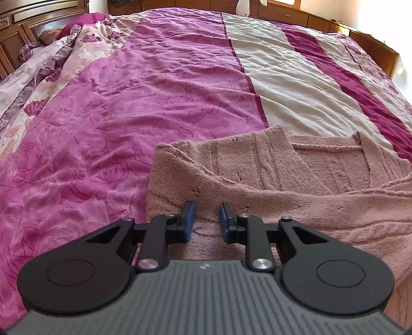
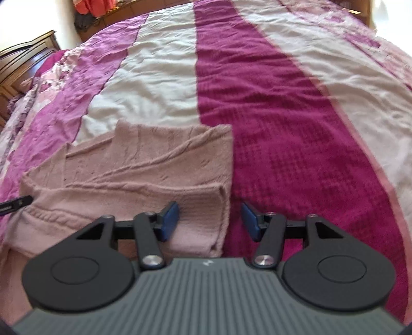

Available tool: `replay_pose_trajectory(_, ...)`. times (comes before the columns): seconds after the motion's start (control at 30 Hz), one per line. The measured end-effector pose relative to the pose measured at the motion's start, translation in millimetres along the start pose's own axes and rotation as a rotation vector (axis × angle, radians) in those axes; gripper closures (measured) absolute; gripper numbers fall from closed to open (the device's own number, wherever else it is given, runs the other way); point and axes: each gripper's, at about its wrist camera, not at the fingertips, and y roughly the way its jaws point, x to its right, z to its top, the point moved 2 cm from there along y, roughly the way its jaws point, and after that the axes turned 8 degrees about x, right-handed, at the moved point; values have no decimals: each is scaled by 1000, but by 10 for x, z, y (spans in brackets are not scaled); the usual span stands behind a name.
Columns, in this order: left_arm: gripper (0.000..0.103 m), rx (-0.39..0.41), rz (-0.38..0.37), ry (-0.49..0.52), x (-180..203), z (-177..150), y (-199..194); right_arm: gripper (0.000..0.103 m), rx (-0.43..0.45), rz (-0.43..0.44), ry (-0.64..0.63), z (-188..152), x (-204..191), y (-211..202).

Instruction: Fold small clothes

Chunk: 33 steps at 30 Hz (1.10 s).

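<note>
Pink knit cardigan lies part-folded on the bedspread. Left gripper pinches a raised fold between its 2 jaws. Right gripper stands released, the cardigan's edge between its jaws. Judged next: regrasp that edge, then fold across.

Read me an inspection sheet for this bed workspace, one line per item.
Surface: wrinkled bedspread striped pink, white and magenta.
Job's things: one pink knitted sweater, partly folded, lying on the bedspread.
Clutter: crumpled floral bedding by the headboard; white object at the far edge.
Grippers: left gripper pinches the sweater's knit; right gripper open, the sweater's folded edge between its jaws.
Cables: nothing seen.
Surroundings: wooden headboard.
</note>
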Motion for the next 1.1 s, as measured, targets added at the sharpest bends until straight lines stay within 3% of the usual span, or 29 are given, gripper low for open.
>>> replay_pose_trajectory(0.2,75,15,41,7,-12,18,64,90,161,26,-88,166,-192,-332)
replay_pose_trajectory(0.27,75,19,54,-13,-51,27,91,96,156,-6,-110,218,-178,-275)
replay_pose_trajectory(0.43,75,19,59,-18,-89,40,120,94,42,-48,-72,130,-14,84)
replay_pose_trajectory(0.6,75,-2,56,30,-55,78,-8,92,99,-43,22,100,37,-98)
replay_pose_trajectory(0.63,75,-7,53,33,-55,80,-66,89,111,-41,22,109,36,-141)
replay_pose_trajectory(0.7,75,-11,36,17,-74,66,-237,72,141,-43,28,122,42,-283)
replay_pose_trajectory(0.73,75,-12,25,4,-94,46,-339,52,155,-39,34,124,49,-345)
replay_pose_trajectory(0.77,74,-11,18,-6,-101,19,-426,41,169,-29,43,116,59,-413)
replay_pose_trajectory(0.87,65,-14,12,-35,-127,-97,-681,42,163,20,66,61,53,-533)
replay_pose_trajectory(1.1,63,-16,7,-68,-79,-328,-905,43,26,62,284,-107,119,-322)
